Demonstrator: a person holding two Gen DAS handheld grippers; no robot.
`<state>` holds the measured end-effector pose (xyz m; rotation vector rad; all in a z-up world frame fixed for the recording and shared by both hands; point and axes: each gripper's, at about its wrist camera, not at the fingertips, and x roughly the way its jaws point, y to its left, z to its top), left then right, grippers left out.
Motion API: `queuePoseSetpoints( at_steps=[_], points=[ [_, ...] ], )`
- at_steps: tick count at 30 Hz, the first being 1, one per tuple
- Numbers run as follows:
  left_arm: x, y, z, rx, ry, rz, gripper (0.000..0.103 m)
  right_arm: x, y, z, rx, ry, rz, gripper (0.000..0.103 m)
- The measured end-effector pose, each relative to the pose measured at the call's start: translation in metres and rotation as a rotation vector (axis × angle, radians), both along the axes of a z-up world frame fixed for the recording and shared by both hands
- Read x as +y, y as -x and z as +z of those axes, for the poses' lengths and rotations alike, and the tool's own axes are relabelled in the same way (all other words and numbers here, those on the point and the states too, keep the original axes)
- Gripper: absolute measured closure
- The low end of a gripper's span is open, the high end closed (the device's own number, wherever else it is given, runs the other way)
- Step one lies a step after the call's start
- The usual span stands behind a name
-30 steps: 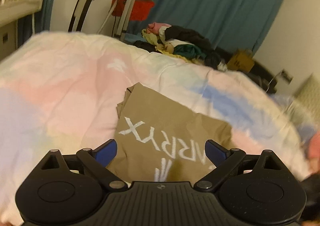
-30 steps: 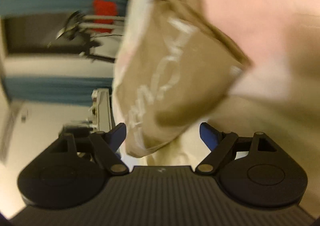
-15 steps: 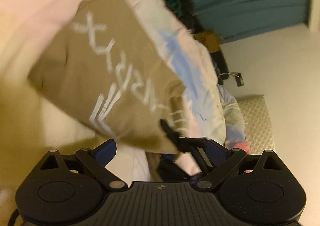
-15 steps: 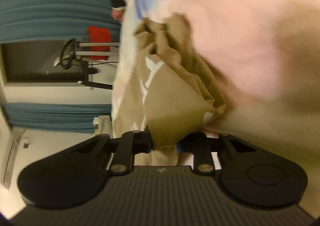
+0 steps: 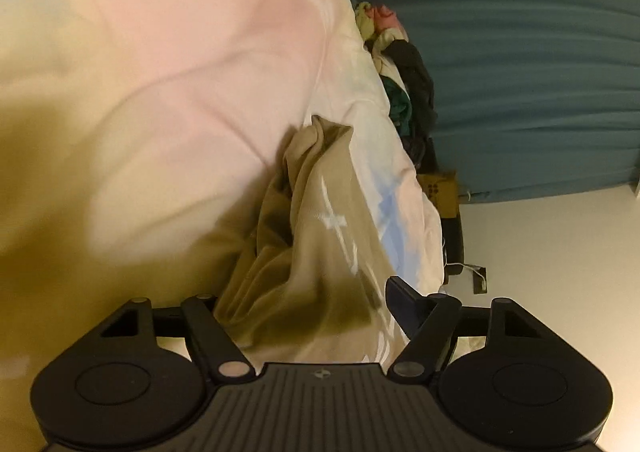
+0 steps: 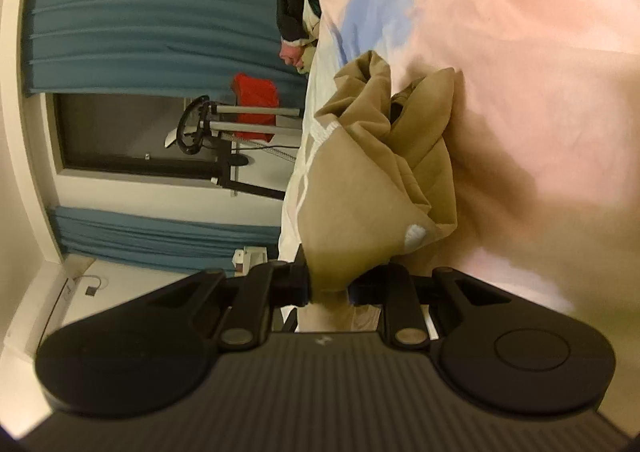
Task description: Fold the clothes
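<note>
Since the earlier frame the tan shirt (image 5: 320, 236) has bunched from a flat fold into a crumpled heap at frame centre on the pastel duvet (image 5: 168, 64). The right gripper (image 6: 329, 286) is clamped on its lower edge; only the right view shows this. The left gripper (image 5: 304, 304) stands apart, cloth between its fingers. One shirt, one clothes pile (image 5: 404, 88) upper right.

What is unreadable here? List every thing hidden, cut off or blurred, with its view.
- Tan T-shirt print, left wrist view: bunched folds hide the letters.
- Left tongs: the shirt covers one pad's partner, so the grip cannot be judged.
- Right tongs pads, right wrist view: buried in fabric.
- Clothes pile, left wrist view: small and tangled.
- Duvet: near part blurred and shadowed.
</note>
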<state>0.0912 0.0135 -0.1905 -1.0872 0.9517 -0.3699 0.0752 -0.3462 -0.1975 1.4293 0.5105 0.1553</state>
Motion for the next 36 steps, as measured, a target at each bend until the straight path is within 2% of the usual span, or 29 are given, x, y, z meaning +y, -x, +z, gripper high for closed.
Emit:
queuePoseSetpoints(
  at_steps=[3,7,9,12,16,20,21,23,26,30,32,34,36],
  points=[
    [-0.004,0.002,0.001,-0.01,-0.018,-0.008,0.033,0.004,-0.003,0.0,-0.002,0.024,-0.003,0.082],
    [-0.007,0.007,-0.002,0.037,-0.001,-0.06,0.031,0.002,0.004,-0.003,0.002,0.017,-0.025,0.082],
    [-0.003,0.014,-0.003,0.055,0.007,-0.057,0.023,0.003,0.004,-0.004,0.009,0.024,-0.025,0.082],
    [0.0,0.021,0.002,0.061,-0.005,-0.076,0.017,0.004,0.002,-0.005,0.02,0.034,-0.023,0.082],
    [-0.001,0.028,0.01,0.078,-0.014,-0.171,0.011,0.004,0.003,-0.004,0.021,0.043,-0.019,0.082],
    [-0.025,0.033,-0.002,0.098,0.084,-0.281,0.006,0.003,0.01,-0.005,0.02,0.041,-0.015,0.083],
    [-0.033,0.03,-0.005,0.101,0.103,-0.293,0.006,0.003,0.01,-0.005,0.02,0.04,-0.016,0.083],
    [-0.034,0.025,-0.01,0.097,0.127,-0.257,0.007,0.003,0.012,-0.005,0.019,0.037,-0.017,0.083],
    [-0.03,0.018,-0.017,0.088,0.156,-0.182,0.011,0.001,0.014,-0.005,0.016,0.029,-0.024,0.083],
    [-0.019,0.017,-0.024,0.078,0.195,-0.084,0.026,0.0,0.014,-0.003,0.001,0.01,-0.029,0.083],
    [-0.009,0.018,-0.021,0.057,0.196,-0.049,0.027,0.002,0.016,0.002,-0.019,0.012,-0.027,0.083],
    [-0.006,0.019,-0.018,0.043,0.181,-0.029,0.037,0.004,0.018,0.009,-0.041,0.027,-0.021,0.083],
    [-0.004,0.02,-0.016,0.034,0.185,-0.014,0.055,0.005,0.021,0.016,-0.058,0.039,-0.018,0.083]
  ],
)
